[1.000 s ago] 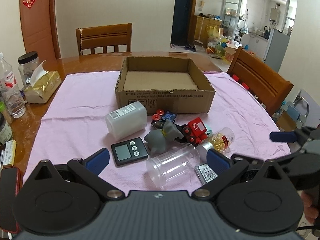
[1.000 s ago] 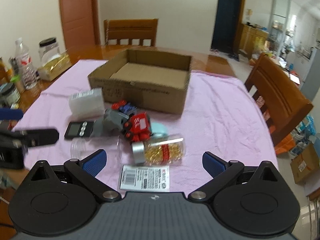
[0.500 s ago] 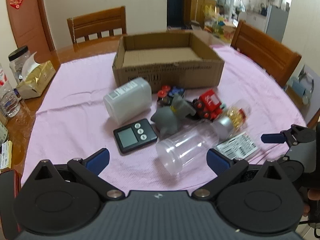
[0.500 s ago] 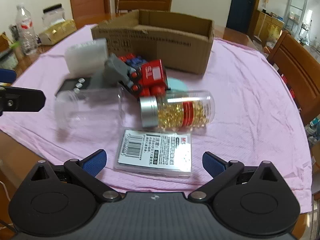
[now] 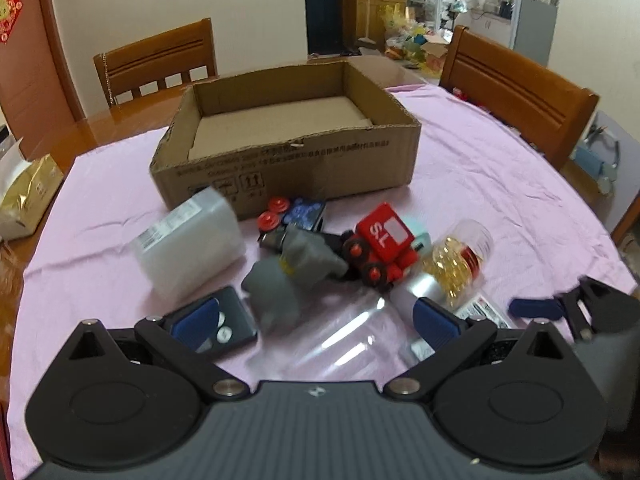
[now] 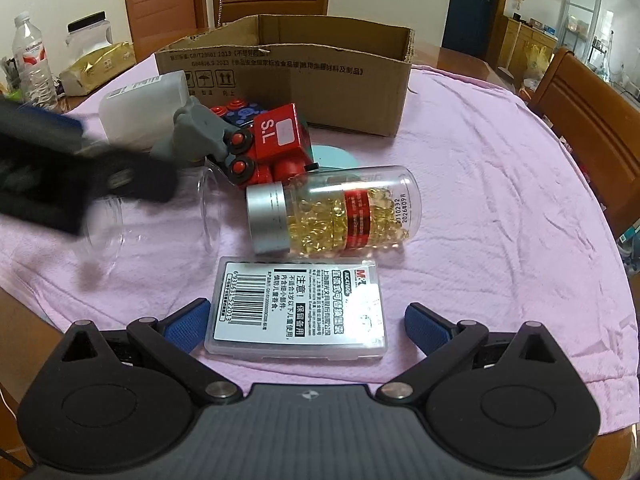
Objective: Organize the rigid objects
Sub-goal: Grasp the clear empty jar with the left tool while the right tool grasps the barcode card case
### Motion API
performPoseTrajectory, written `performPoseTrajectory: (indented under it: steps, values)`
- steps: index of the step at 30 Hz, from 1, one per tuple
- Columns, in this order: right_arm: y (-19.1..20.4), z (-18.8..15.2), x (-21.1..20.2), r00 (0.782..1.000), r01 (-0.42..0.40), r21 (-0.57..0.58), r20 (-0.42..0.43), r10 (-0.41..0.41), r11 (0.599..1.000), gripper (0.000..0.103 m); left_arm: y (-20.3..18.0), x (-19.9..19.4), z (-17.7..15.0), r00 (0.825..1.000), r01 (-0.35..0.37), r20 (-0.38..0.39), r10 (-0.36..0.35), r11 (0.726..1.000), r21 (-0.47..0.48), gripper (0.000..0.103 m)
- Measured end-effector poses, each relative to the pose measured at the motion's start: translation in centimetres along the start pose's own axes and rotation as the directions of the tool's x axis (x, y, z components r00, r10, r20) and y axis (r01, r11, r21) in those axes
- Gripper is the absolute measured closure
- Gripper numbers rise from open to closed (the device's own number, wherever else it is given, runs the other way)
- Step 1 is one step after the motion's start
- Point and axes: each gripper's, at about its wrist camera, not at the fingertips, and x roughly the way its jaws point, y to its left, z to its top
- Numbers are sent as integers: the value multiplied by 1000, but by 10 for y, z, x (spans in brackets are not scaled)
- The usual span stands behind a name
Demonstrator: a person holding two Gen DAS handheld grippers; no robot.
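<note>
Right gripper (image 6: 306, 318): jaws are standing wide apart, holding nothing. The flat clear case (image 6: 298, 312) is lying directly between the 2 blue pads (image 6: 188, 322), resting on the pink cloth (image 6: 500, 200); its long axis is running away from the camera, along the fingers, so the pads are facing its 2 long edges. Label is showing a barcode, digits partly legible as 6933631522013, plus Chinese warning text I am not reading reliably.

Left gripper (image 5: 316, 320): jaws also spread, empty, hovering over the clear empty jar (image 5: 344, 344), which is lying on its side, blurred. The right gripper is nearer the case; the left is nearer the jar.

Outward: the capsule bottle (image 6: 340, 216) is lying crosswise just beyond the case, silver cap to the left, date print reading roughly 2026409. Red toy truck (image 6: 276, 140) is marked "S.L". The cardboard box (image 6: 288, 76) is sitting behind the pile, open, nothing visible inside, printed "GB/T29602 2013".

Judgement: the closing move is turning on pad alignment across the case's short width.
</note>
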Motion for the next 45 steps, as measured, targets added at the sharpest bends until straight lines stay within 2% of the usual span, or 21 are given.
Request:
performPoseTrajectory:
  steps: [6,12,15,20,31,33,39,42,45]
  values:
    - [-2,1,0,1000,-7,-9,-6,7,1000,0,-14,20,3,998,-62,-19,63,996,58,1]
    - [-6,0,-1,1000,-15,-20,-4,15,1000,0,-3,7,-11,995,-97,-32,100,993,62,1]
    - [-6,0,-1,1000,-18,-24,1,18,1000,0,6,-1,-20,991,-121,-48,123,992,40,1]
    - [-6,0,-1,1000,-19,-25,4,19,1000,0,14,-1,-33,989,-124,-85,123,992,-10,1]
    - [0,4,2,1000,-29,-39,2,29,999,0,16,13,-32,980,-143,-154,130,986,-80,1]
    - [1,4,2,999,-31,-49,8,31,998,0,17,12,-30,974,-164,-171,148,983,-83,1]
    - [2,4,2,999,-38,-47,9,38,998,0,20,3,-32,977,-171,-148,156,981,-94,1]
    - [2,4,3,999,-43,-52,9,43,998,0,19,3,-35,972,-200,-140,189,978,-65,1]
    - [3,4,3,999,-46,-56,8,47,997,0,16,-2,-37,980,-178,-99,175,984,-27,1]
